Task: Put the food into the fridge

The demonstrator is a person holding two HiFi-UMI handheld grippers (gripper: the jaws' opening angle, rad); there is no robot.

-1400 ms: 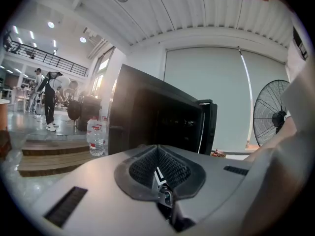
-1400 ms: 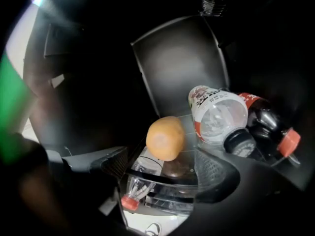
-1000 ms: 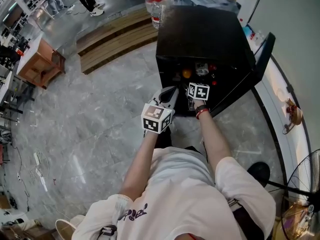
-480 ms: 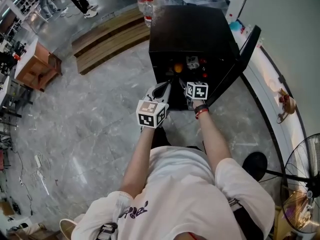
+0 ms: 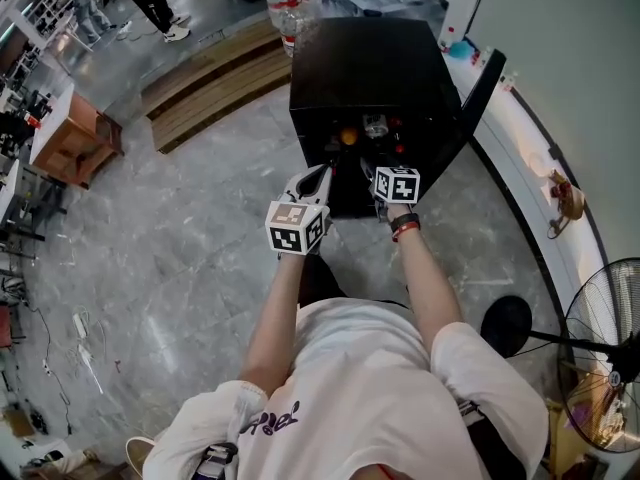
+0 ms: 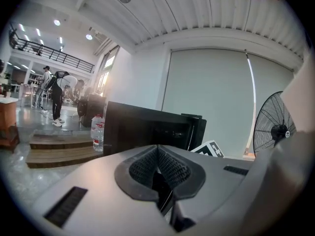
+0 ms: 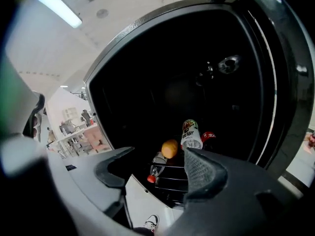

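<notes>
1. Head view:
   - The black, box-shaped fridge stands at the upper centre on a grey marbled floor. Its door is swung open to the right.
   - The food lies in the dark opening. There is an orange rounded item, a pale bottle just to its right, and a small red item below that.
   - The left gripper and right gripper are held side by side just in front of the opening, both pointing up the frame into it.
   - Slatted wooden steps lie to the upper left.

2. Left gripper view:
   - The ribbed black pads are pressed together at centre, with nothing between them.
   - Beyond them the fridge shows as a matte black block. A clear water bottle stands to its left and a round wire-guard fan at the right edge.

3. Right gripper view:
   - The jaws stand apart and have just been closing, with nothing between them. They frame the fridge's interior.
   - On a wire shelf the orange item is smooth and oval.
   - The pale bottle, with its red and green label, has its long axis running up and down the frame, slightly tilted.
   - A glossy red item sits to its right.
   - A red-capped bottle lies on its side, cap towards the lower left and the shelf's front edge.
</notes>
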